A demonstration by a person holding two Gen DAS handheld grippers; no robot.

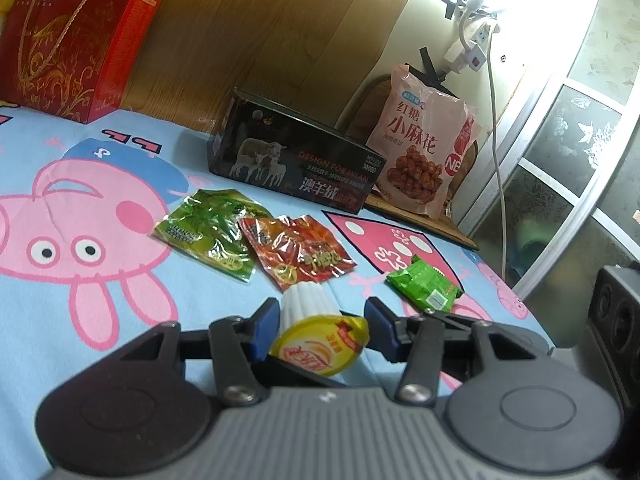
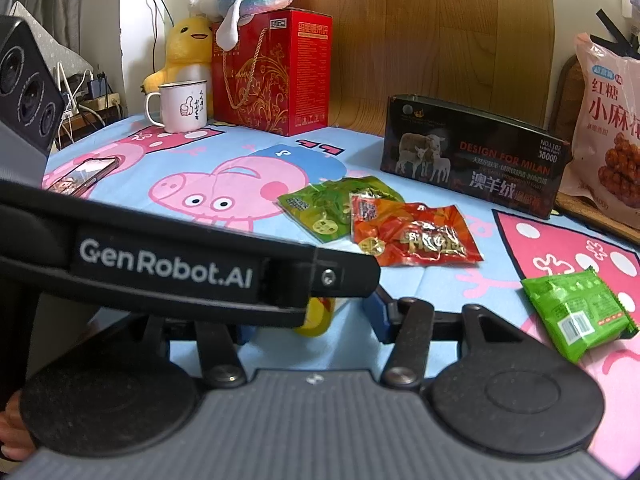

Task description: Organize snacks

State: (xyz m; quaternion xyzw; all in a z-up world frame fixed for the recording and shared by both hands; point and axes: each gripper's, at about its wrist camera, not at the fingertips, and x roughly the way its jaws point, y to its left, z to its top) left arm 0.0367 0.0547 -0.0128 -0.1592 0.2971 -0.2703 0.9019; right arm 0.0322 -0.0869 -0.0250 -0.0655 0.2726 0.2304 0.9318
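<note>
A white ribbed jelly cup [image 1: 308, 312] with a yellow foil lid lies on its side between the fingers of my left gripper [image 1: 322, 326], which is open around it. Beyond it on the cartoon-pig cloth lie a green snack packet [image 1: 210, 232], a red snack packet [image 1: 296, 254] and a small green wrapped snack [image 1: 422, 286]. In the right wrist view my right gripper [image 2: 312, 320] stands open, its left finger hidden behind the left gripper's body [image 2: 168, 264]. The yellow lid [image 2: 316, 314] shows between them. The same packets lie ahead: green [image 2: 328, 206], red [image 2: 412, 234], small green [image 2: 580, 316].
An open black box [image 2: 472, 160] stands behind the packets, a large pink snack bag [image 2: 608, 128] to its right. A red gift box [image 2: 272, 72], plush toys [image 2: 188, 52], a white mug [image 2: 182, 106] and a phone [image 2: 86, 174] are at the far left. A window frame [image 1: 560, 140] lies right.
</note>
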